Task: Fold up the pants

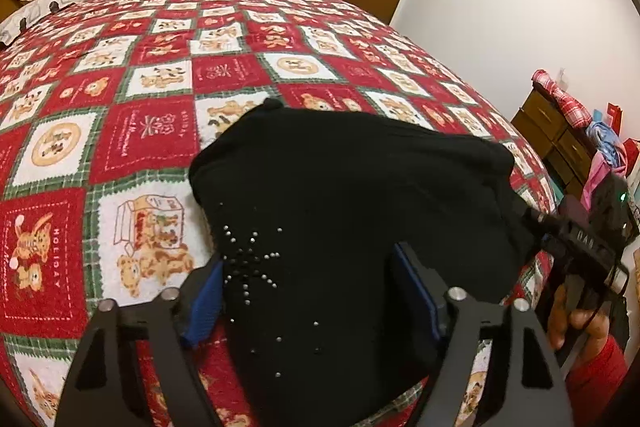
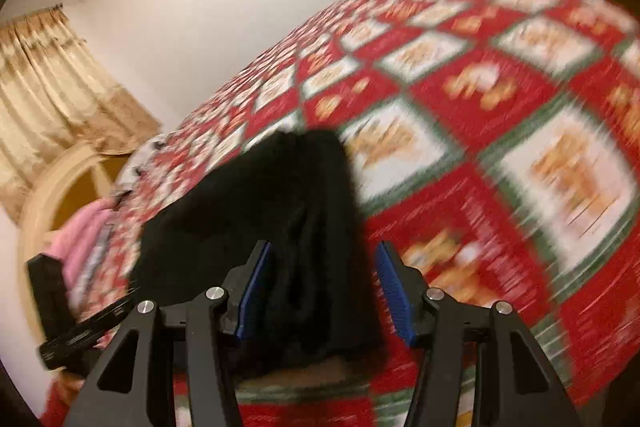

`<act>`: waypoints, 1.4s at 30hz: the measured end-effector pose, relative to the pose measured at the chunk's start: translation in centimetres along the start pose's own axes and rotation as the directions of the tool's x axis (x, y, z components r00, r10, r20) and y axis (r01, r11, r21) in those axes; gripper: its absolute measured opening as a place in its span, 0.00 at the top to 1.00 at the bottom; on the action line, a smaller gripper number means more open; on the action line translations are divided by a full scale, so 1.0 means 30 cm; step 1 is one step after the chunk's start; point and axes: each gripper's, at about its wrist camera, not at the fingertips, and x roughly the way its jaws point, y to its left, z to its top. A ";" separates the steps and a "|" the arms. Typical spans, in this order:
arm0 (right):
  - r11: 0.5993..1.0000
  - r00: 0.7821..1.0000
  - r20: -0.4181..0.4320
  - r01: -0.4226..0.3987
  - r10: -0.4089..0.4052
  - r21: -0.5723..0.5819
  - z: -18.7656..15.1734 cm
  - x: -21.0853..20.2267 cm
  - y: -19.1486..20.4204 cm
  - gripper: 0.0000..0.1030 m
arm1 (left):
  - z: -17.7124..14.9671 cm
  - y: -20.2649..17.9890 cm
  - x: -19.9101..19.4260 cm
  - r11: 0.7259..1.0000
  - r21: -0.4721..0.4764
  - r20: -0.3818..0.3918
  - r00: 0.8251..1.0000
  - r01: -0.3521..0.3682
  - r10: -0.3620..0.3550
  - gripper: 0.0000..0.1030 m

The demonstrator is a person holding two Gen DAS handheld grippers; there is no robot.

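left wrist view: black pants [image 1: 352, 211] bunched on bed [image 1: 152, 75], near edge | left gripper [image 1: 320, 291] jaws half open straddling cloth, not pinching yet | right gripper [image 2: 316, 291] jaws half open around a fold, grip unclear | tip: grab both layers square, lift evenly | long axis: hard to call, roughly side to side
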 end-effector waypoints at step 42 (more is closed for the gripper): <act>1.000 0.999 -0.046 -0.005 0.005 0.012 -0.030 -0.024 0.014 0.43 | 0.007 0.056 0.006 0.997 -0.067 -0.017 0.999 0.046 -0.047 0.55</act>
